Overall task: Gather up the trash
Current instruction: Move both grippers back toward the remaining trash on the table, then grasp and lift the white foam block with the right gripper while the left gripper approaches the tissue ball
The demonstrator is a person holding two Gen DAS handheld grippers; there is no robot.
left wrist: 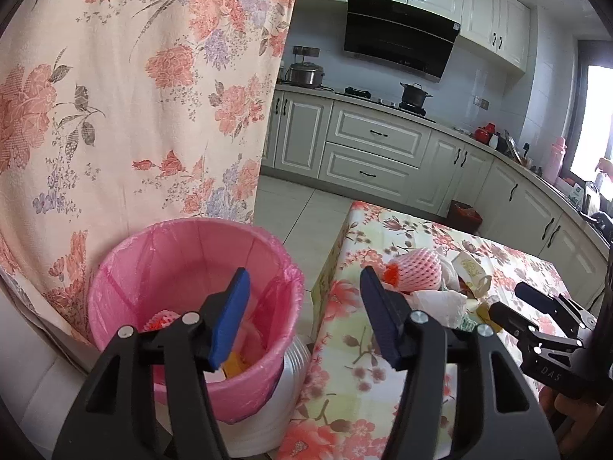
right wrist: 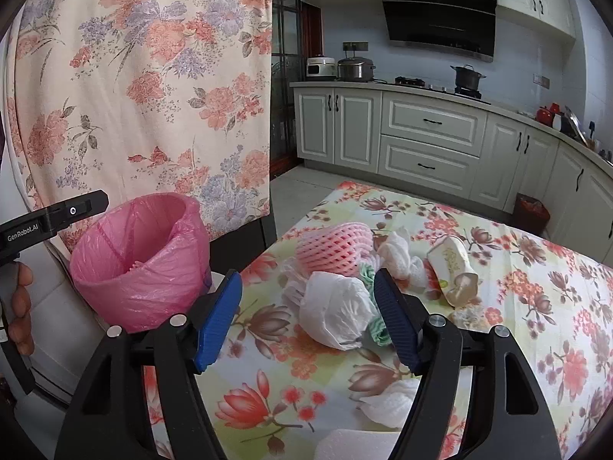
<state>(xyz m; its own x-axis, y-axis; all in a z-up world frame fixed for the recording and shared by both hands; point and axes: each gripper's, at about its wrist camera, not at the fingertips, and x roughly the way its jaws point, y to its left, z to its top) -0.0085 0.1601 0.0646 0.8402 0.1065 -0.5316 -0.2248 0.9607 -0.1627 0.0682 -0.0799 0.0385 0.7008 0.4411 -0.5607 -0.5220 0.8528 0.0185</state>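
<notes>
Right wrist shows our right gripper released over crumpled white plastic bag; light, soft, we'd pinch its bunched middle; left gripper released, empty

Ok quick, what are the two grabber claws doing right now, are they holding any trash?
Left gripper: open, holding nothing, hanging by the pink bin.
Right gripper: open, holding nothing, with the white crumpled bag lying between its fingers.

a bright kitchen: pale green cabinets under a black range hood, grey tiled floor, a floral curtain left, daylight from a window.
</notes>
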